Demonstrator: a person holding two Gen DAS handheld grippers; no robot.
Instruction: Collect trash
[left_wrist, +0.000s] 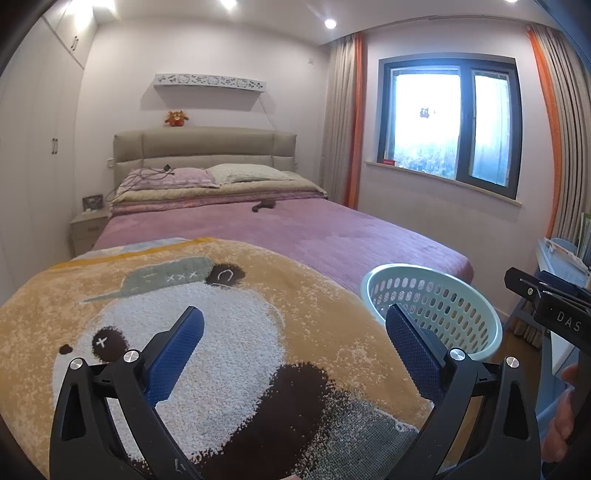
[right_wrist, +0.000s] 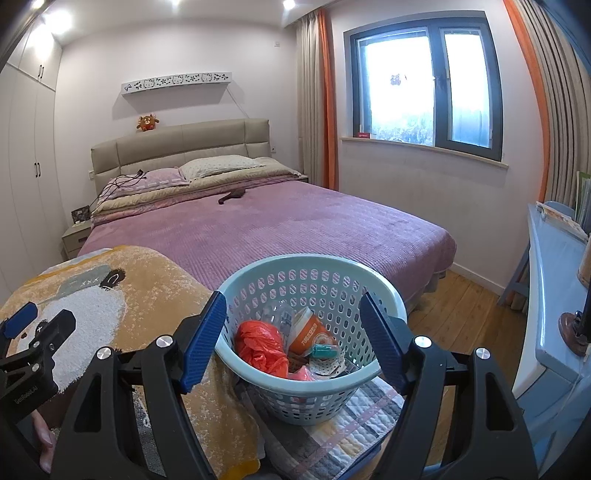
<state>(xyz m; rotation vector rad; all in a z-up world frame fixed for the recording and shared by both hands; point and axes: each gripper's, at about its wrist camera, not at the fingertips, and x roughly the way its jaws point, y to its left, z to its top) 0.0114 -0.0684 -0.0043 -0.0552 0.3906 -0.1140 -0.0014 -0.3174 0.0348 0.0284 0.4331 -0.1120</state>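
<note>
Hovering over the basket (right_wrist: 314, 288), both claws gape.

Basket (right_wrist: 310, 284) smooth pale-blue perforated plastic, slight sheen. Orange bag (right_wrist: 262, 347) at 9 o'clock inside it, thin crinkled glossy plastic. Panda blanket (left_wrist: 207, 295) nubby matt cloth. Bedspread (right_wrist: 280, 229) ribbed matt purple fabric. Floor (right_wrist: 458, 314) at 3 o'clock, satin wood planks. Gripper pads (left_wrist: 177, 350) textured blue rubbery; frames matt black plastic.
</note>
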